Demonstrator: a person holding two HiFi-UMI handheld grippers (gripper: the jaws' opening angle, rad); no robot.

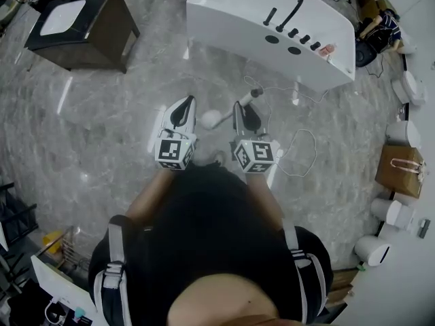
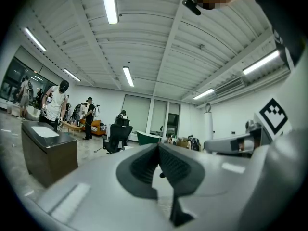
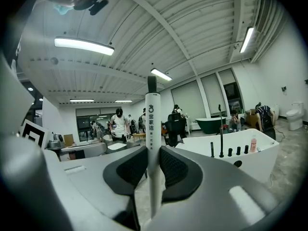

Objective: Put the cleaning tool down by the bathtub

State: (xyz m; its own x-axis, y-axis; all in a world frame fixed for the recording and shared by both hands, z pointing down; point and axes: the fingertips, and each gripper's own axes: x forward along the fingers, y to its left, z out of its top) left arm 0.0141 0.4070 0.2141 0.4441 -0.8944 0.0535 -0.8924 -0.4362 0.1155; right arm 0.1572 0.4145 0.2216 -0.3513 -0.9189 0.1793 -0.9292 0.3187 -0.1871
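The slim white cleaning tool with a black tip (image 3: 152, 124) is pinched by its handle between the dark ribbed pads of the right tongs (image 3: 153, 153) and is carried over the grey marble floor (image 1: 102, 128), on the near side of the white freestanding bathtub (image 1: 224, 15) and not yet set down. The left tongs (image 2: 158, 148) are pressed together with nothing between them.

Only a narrow handle is gripped, so the tool could swing or slide through the pads if the wrist is tilted sharply while it is lowered. A thin white cable (image 1: 302, 156) is looped on the floor near the tub, and it could be snagged or stepped on. If release comes too high, the tool would likely bounce or roll away.
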